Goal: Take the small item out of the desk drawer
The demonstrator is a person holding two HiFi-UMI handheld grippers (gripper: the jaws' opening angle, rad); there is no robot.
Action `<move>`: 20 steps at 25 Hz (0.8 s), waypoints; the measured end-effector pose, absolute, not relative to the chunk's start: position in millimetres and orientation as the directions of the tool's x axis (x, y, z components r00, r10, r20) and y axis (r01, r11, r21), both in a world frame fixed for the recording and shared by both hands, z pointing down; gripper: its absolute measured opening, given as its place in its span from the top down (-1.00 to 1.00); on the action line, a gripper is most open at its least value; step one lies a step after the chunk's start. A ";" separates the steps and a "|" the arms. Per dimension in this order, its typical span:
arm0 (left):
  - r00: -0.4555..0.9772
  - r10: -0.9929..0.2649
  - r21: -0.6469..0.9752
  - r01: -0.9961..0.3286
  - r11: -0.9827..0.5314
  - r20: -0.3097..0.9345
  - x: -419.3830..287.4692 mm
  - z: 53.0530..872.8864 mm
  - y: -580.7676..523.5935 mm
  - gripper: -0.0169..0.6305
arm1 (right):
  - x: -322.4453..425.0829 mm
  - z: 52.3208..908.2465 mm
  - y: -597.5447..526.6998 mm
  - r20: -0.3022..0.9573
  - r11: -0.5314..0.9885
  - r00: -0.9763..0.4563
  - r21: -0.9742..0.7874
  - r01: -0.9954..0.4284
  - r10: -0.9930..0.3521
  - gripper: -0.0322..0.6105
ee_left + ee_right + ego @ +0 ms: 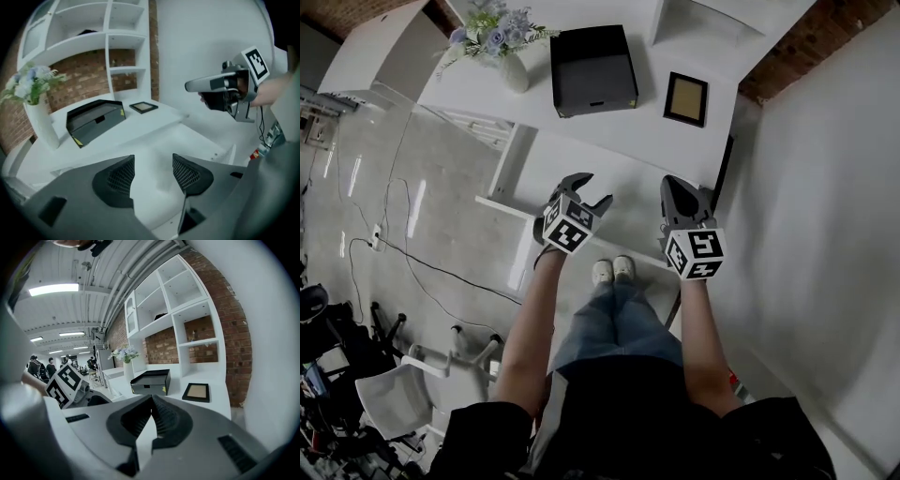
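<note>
Left gripper (589, 190): jaws well apart — empty.
Right gripper (675, 184): jaws shut tip to tip, holding nothing.
Small item: not in sight; no drawer can be made out.
Direction: desk (656, 103) straight ahead, below both — neither clearly nearer.

Open-plan lab or office: white bench (534, 105), white shelves (178, 301) against a brick wall (232, 324), ceiling strip lights (54, 288), cables (422, 262) across the floor (441, 187), people (35, 364) beyond.

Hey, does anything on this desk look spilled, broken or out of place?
Nothing spilled or broken. Only the picture frame lies flat on the desk instead of standing, and the black tray sits slightly askew.
</note>
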State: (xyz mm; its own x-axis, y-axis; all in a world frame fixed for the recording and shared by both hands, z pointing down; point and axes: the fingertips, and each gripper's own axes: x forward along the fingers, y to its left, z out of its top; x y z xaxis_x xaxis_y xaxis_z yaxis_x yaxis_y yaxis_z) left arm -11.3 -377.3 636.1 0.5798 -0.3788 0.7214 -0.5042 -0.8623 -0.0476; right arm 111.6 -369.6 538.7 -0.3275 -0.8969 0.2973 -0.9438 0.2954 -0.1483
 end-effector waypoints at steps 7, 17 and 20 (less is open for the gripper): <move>0.447 -0.150 -0.047 -0.234 -0.971 0.882 10.9 714.1 -357.6 0.22 | 121.8 580.6 -365.2 0.370 0.274 -0.319 -0.169 -0.947 -0.872 0.90; 0.290 -0.028 0.009 -0.126 -0.992 0.957 15.2 783.9 -351.1 0.22 | 125.7 616.3 -360.7 0.429 0.266 -0.324 -0.192 -0.945 -0.843 0.90; 0.245 -0.008 0.014 -0.091 -0.996 0.970 14.0 792.9 -349.5 0.22 | 126.2 619.0 -361.3 0.434 0.266 -0.325 -0.194 -0.944 -0.840 0.90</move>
